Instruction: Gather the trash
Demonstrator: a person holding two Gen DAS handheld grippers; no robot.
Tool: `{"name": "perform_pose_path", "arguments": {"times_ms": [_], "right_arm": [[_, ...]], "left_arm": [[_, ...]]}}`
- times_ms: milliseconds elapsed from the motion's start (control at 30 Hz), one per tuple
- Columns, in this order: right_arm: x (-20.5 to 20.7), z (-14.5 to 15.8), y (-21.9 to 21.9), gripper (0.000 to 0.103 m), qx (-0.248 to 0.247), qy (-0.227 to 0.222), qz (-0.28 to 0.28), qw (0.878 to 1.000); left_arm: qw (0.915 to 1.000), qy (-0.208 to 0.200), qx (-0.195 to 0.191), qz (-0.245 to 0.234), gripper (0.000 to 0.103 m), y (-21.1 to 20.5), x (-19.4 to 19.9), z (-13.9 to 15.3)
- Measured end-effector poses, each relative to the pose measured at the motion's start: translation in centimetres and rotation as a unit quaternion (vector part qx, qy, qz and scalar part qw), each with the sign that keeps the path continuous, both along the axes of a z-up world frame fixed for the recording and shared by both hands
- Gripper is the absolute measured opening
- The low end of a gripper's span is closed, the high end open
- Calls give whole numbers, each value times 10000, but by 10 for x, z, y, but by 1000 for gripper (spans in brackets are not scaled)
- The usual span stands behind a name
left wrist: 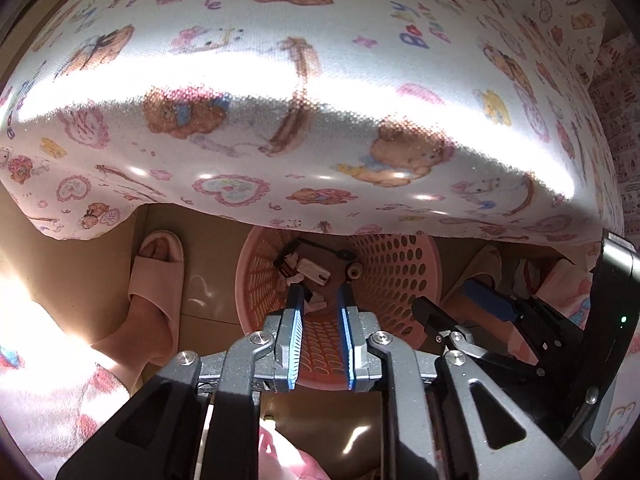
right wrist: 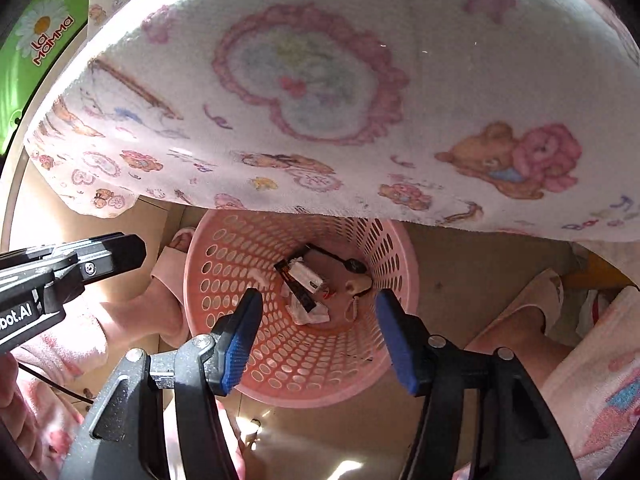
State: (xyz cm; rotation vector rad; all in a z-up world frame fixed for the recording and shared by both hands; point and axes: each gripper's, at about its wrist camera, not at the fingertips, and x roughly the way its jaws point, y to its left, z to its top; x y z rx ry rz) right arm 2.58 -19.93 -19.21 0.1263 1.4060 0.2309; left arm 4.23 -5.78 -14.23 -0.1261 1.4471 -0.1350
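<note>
trash (right wrist: 306, 286) of crumpled wrappers inside pink perforated basket (right wrist: 224, 280), both grippers (left wrist: 319, 294) (right wrist: 318, 300) spread, empty, above

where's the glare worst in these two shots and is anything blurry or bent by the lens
Left wrist view: sunlight blows out a broad band across the teddy-print tablecloth and the floor at lower left; the cloth edge bows from fisheye. Right wrist view: softer light, the cloth close and slightly blurred, the pink basket sharp, its rim stretched; corners go dark.
</note>
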Motion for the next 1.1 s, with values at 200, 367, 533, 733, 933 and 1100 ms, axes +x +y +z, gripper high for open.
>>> {"name": "perform_pose_path", "arguments": {"times_ms": [200,367,533,733,933,1100], "right_arm": [[1,24,-4,61,118,-183,-76,9997],[-8,57,-9,61,49,-718,30,9974],[-15,90,-17,61,190,-1126,-57,9934],[-24,126,-34,67,148,-1777,-159,9838],[-33,149,-46,78,114,-2180,-259,9755],[-39,164,-44,90,-222,-2538,-110,9669]], "left_arm": [[9991,-417,40,-24,16,5,-4,27],[9968,-795,77,-76,16,7,-4,51],[9931,-1150,206,-112,16,13,-7,73],[9809,-1940,149,32,19,17,-18,108],[9600,-2757,481,-16,56,13,-34,138],[9532,-3007,298,108,86,20,-43,147]]}}
